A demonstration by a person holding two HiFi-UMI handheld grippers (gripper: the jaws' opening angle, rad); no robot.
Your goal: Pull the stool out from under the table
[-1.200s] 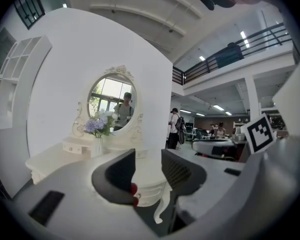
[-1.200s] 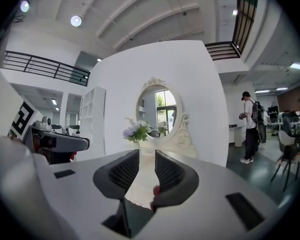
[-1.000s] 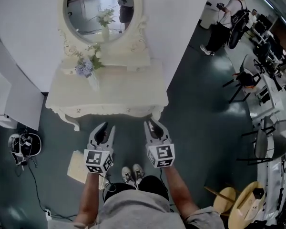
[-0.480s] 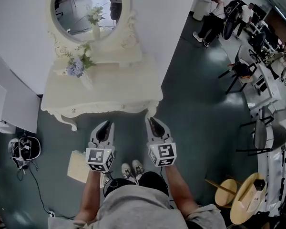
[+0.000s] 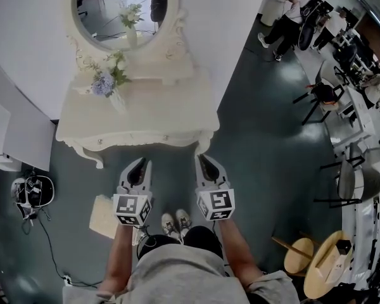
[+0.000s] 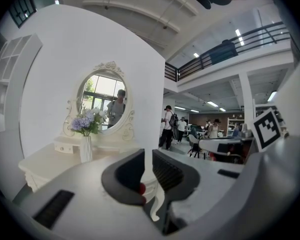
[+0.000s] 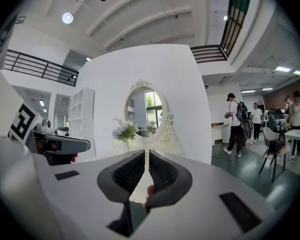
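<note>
No stool shows in any view; the space under the white dressing table (image 5: 152, 116) is hidden by its top. The table carries an oval mirror (image 5: 128, 8) and a vase of flowers (image 5: 111, 84). My left gripper (image 5: 139, 163) hangs over the floor just before the table's front edge, its jaws a narrow gap apart with nothing between them (image 6: 148, 154). My right gripper (image 5: 204, 159) is level with it, near the table's right front leg. Its jaws are closing to a thin slit, empty (image 7: 146, 154).
A cream rectangular thing (image 5: 104, 219) lies on the floor behind my left gripper. My shoes (image 5: 176, 223) are between the arms. A black device with cables (image 5: 31, 192) sits at left, dark chairs (image 5: 323, 100) and round wooden stools (image 5: 329, 265) at right, people (image 5: 297, 18) far back.
Both pairs of jaws have narrowed. The grippers stay side by side before the table's front edge; the view has drifted a little.
</note>
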